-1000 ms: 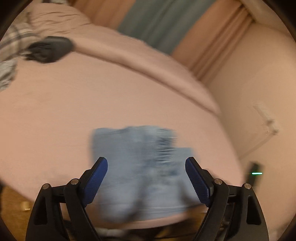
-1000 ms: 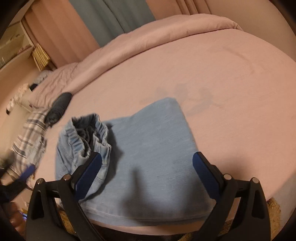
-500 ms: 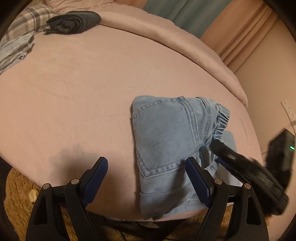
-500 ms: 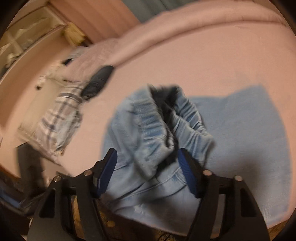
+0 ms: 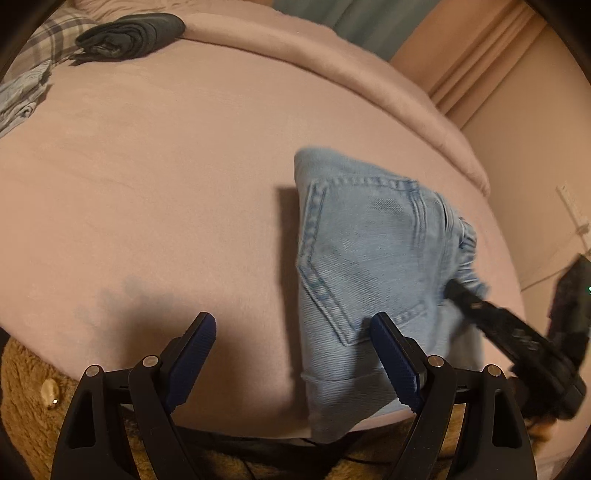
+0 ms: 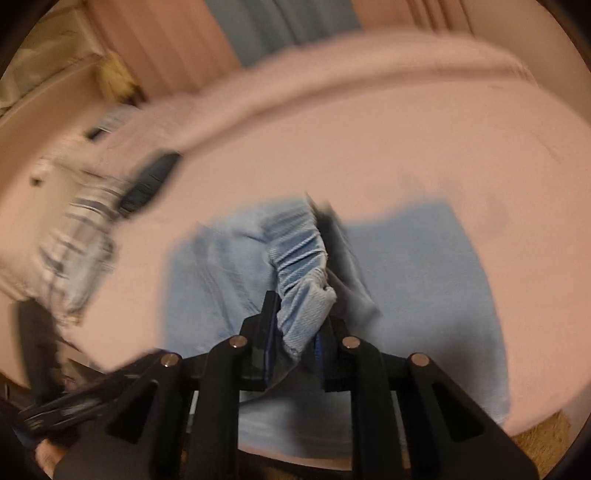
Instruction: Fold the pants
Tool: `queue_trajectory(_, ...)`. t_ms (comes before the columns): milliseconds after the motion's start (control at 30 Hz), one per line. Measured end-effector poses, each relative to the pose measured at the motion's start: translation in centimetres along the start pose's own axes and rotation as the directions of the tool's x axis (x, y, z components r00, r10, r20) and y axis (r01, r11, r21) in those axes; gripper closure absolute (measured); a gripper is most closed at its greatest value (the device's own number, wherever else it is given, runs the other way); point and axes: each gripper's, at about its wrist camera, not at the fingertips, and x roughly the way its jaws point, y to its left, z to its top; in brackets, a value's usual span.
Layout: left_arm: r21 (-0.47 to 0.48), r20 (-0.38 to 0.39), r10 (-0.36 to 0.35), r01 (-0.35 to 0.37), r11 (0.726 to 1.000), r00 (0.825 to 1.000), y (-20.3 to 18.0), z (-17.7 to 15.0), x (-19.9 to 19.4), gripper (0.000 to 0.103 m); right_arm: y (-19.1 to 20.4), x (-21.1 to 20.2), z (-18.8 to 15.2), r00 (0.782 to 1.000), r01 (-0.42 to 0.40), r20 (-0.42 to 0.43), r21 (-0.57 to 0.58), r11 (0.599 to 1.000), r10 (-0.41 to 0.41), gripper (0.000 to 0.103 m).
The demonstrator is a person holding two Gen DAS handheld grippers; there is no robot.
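Note:
Light blue denim pants (image 5: 369, 258) lie partly folded near the front edge of a pink bed (image 5: 166, 184), back pocket up. My left gripper (image 5: 293, 321) hovers open just above the sheet, its right finger over the pants' near left edge and nothing between the pads. My right gripper (image 6: 301, 314) is closing its jaws on the elastic waistband (image 6: 299, 251), which is bunched and pinched between the blue pads. Seen from the left wrist, the right gripper (image 5: 458, 291) reaches in from the right onto the waistband side.
A dark folded garment (image 5: 133, 35) and plaid clothing (image 5: 55, 33) lie at the bed's far left, with another pale blue garment (image 5: 18, 99) beside them. A brown fuzzy rug (image 5: 29, 387) runs below the bed's edge. A wall (image 5: 535, 166) stands close on the right.
My right gripper swung left to the waistband and its jaws narrowed onto it, lifting the fabric. The left gripper sank toward the bed, still open, with the pants now to its right.

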Motion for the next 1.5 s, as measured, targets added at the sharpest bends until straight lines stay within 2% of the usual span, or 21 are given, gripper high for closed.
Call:
queue_trajectory(67, 0.026, -0.008, -0.001, 0.002, 1.0, 1.0, -0.3, -0.4, 0.6, 0.023, -1.0, 1.6, -0.5, 1.0, -0.008, -0.026, 0.013, 1.0, 0.008, 0.085)
queue_trajectory(167, 0.058, 0.005, 0.024, -0.024, 0.998, 1.0, -0.4, -0.8, 0.8, 0.024, -0.9, 0.7, -0.1, 1.0, -0.026, -0.018, 0.003, 1.0, 0.026, 0.071)
queue_trajectory(233, 0.062, 0.002, 0.029, -0.03, 0.998, 1.0, -0.3, -0.8, 0.8, 0.024, -0.7, 0.3, 0.0, 0.999, 0.048, -0.006, 0.006, 0.999, -0.048, 0.026)
queue_trajectory(267, 0.066, 0.004, 0.027, -0.028, 0.997, 1.0, -0.3, -0.9, 0.7, 0.024, -0.8, 0.0, 0.0, 0.993, 0.117, 0.02, -0.002, 0.993, -0.117, 0.024)
queue_trajectory(333, 0.07, 0.003, 0.028, -0.028, 0.997, 1.0, -0.3, -0.8, 0.8, 0.024, -1.0, 0.2, 0.0, 0.994, 0.108, 0.029, -0.015, 0.994, -0.108, 0.025)
queue_trajectory(367, 0.07, 0.002, 0.026, -0.026, 0.997, 1.0, -0.2, -0.8, 0.8, 0.024, -1.6, 0.8, 0.1, 0.999, 0.049, 0.004, 0.017, 0.999, -0.049, 0.025)
queue_trajectory(433, 0.07, -0.001, 0.024, -0.024, 0.997, 1.0, 0.0, -0.6, 0.9, 0.024, -2.5, 1.8, 0.4, 0.998, -0.054, -0.024, 0.082, 0.995, 0.056, 0.035)
queue_trajectory(500, 0.072, -0.001, 0.023, -0.023, 0.997, 1.0, 0.0, -0.4, 1.0, 0.024, -2.7, 3.6, 0.4, 0.982, -0.171, -0.054, 0.123, 0.978, 0.178, 0.037)
queue_trajectory(600, 0.07, -0.004, 0.01, -0.01, 0.998, 1.0, -0.4, -0.1, 0.9, 0.024, -2.3, 4.7, 0.3, 0.988, -0.147, -0.035, 0.107, 0.983, 0.152, 0.051)
queue_trajectory(633, 0.064, -0.012, -0.009, 0.01, 0.998, 1.0, -0.4, 0.1, 0.8, 0.024, -2.4, 4.4, 0.3, 0.988, -0.147, -0.026, 0.121, 0.982, 0.151, 0.062)
queue_trajectory(733, 0.012, -0.024, -0.129, 0.13, 0.991, 0.991, -0.1, 0.8, -0.4, 0.024, -2.7, 1.5, 0.9, 0.987, -0.159, 0.035, 0.131, 0.978, 0.156, 0.074)
queue_trajectory(833, 0.0, 0.006, -0.221, 0.221, 0.975, 0.975, -0.4, 1.2, -2.2, 0.024, -2.1, -4.1, 1.3, 0.984, -0.064, 0.171, 0.08, 0.995, 0.05, 0.074)
queue_trajectory(867, 0.006, 0.012, -0.24, 0.24, 0.971, 0.971, -0.7, 1.3, -2.5, 0.024, -2.1, -6.6, 1.4, 0.972, -0.019, 0.236, 0.078, 0.997, 0.0, 0.074)
queue_trajectory(933, 0.026, 0.012, -0.268, 0.267, 0.963, 0.963, -1.4, 1.3, -2.5, 0.024, -3.0, -8.9, 1.4, 0.96, 0.032, 0.276, 0.079, 0.996, -0.053, 0.074)
queue_trajectory(1033, 0.055, -0.023, -0.247, 0.248, 0.967, 0.969, -2.5, 1.1, -1.0, 0.024, -5.0, -9.3, 0.6, 0.959, 0.123, 0.243, 0.091, 0.988, -0.142, 0.073)
queue_trajectory(1133, 0.068, -0.08, -0.23, 0.236, 0.969, 0.97, -2.9, 0.5, 1.2, 0.024, -8.2, -5.9, -0.8, 0.962, 0.238, 0.099, 0.15, 0.96, -0.254, 0.073)
queue_trajectory(1233, 0.055, -0.132, -0.233, 0.242, 0.969, 0.963, -2.8, 0.1, 3.2, 0.04, -9.4, -3.9, -1.7, 0.954, 0.289, 0.047, 0.132, 0.948, -0.297, 0.069)
queue_trajectory(1267, 0.054, -0.112, -0.238, 0.245, 0.968, 0.965, -2.8, 0.0, 3.3, 0.04, -9.3, -4.0, -1.5, 0.951, 0.298, 0.046, 0.122, 0.947, -0.306, 0.065)
queue_trajectory(1333, 0.074, -0.106, -0.252, 0.26, 0.963, 0.962, -3.3, -0.1, 3.4, 0.061, -8.9, -4.9, -0.6, 0.94, 0.332, 0.034, 0.123, 0.935, -0.338, 0.05)
queue_trajectory(1433, 0.077, -0.112, -0.272, 0.281, 0.957, 0.956, -3.3, -0.2, 3.7, 0.064, -7.3, -7.1, 0.9, 0.932, 0.34, 0.099, 0.103, 0.935, -0.35, 0.048)
queue_trajectory(1500, 0.073, -0.109, -0.288, 0.296, 0.952, 0.951, -3.0, -0.1, 3.8, 0.066, -5.5, -8.5, 2.5, 0.936, 0.308, 0.16, 0.056, 0.95, -0.314, 0.041)
